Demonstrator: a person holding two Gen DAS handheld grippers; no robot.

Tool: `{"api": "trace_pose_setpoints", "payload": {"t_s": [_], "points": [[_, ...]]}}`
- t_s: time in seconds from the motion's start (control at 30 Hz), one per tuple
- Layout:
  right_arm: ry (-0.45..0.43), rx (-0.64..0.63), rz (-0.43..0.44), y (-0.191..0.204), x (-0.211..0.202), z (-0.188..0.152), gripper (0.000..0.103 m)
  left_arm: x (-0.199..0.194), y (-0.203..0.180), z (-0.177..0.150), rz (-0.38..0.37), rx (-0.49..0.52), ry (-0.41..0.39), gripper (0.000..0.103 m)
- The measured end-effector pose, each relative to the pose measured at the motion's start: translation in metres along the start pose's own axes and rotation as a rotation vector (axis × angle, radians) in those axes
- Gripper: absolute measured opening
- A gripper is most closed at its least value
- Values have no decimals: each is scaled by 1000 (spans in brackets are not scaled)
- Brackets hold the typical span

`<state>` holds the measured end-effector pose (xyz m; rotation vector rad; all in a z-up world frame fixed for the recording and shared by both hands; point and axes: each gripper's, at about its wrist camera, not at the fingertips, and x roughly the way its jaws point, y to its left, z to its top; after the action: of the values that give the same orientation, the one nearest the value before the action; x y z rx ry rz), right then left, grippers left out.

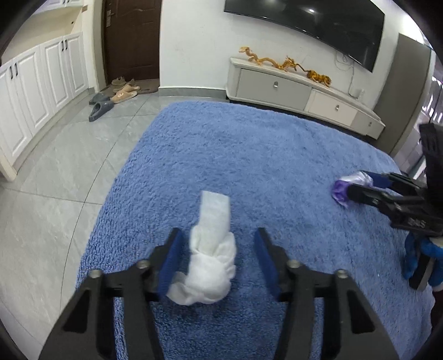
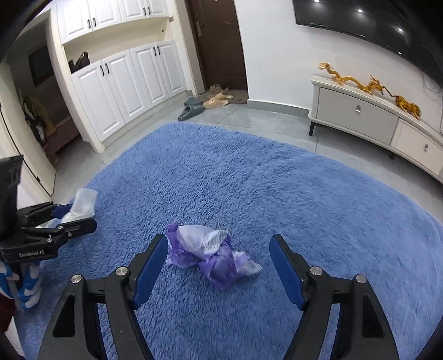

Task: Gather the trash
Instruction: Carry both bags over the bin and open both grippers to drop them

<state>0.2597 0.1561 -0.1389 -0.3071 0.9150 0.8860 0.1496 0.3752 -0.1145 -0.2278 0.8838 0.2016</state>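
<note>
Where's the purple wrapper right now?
The purple wrapper lies on the blue rug, between the open fingers of the right gripper in the right wrist view. The white tissue lies to its left.

I'm seeing white tissue (image 1: 210, 265), purple-and-white wrapper (image 2: 213, 253), shaggy blue rug (image 1: 249, 155), my blue pads (image 1: 170, 263), gold dragons (image 1: 285, 65) upper right.

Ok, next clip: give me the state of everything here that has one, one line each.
White tissue wad: crumpled, lying on the blue rug, between the left pads.
Purple plastic wrapper: crumpled, on the rug, between the right pads.
Left hand-held gripper: open, pads not pressing.
Right hand-held gripper: open, clear of the wrapper.
Brown door: closed.
TV: off.
TV stand drawers: closed.
White cabinet doors: closed.
</note>
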Motion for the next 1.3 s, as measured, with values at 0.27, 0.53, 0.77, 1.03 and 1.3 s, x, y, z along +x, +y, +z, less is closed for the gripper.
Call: {"api": "trace_pose_setpoints", "payload": {"t_s": [0.27,0.53,0.77,1.03,1.3], "points": [[-7,12,17,1,-25,-20,27,-25,-38,-7,-59,45,-31,17],[-101,93,-62,-15,-147,-78,27,-90,-131,-23,-237,166,-96,16],[-122,257,-271,-53,-269,-165,27,-130,-254,-58,-449,319,-71,16],[-63,491,-512,-110,-361,-278,28,-147,-405,-95,-600,476,-9,17],[-17,661,-539,-154,-370,-340,31,-130,-514,-125,-629,556,93,18]]}}
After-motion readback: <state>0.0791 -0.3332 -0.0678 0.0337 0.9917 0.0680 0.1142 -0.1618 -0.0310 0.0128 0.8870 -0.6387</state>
